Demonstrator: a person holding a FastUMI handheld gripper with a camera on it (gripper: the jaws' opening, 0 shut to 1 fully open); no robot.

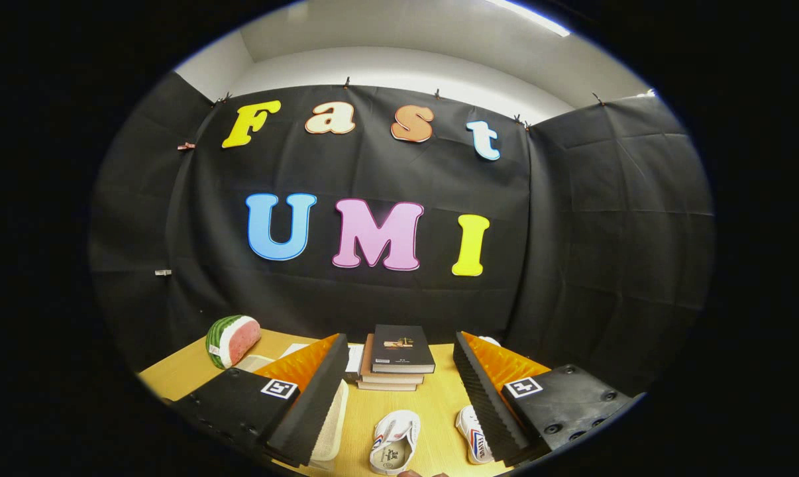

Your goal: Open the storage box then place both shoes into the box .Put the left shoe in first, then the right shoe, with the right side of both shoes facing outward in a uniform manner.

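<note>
My gripper (399,397) hangs open and empty above the table (432,404), two shoes (394,440) lying between and below its fingers, the box (330,424) under the left finger apparently unopened, so opening it comes next.

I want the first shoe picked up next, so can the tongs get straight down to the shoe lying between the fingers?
Probably yes. The tongs stand open, and the white shoe lies on bare table between the fingers, nothing over it. The second shoe sits apart, by the other finger.
</note>
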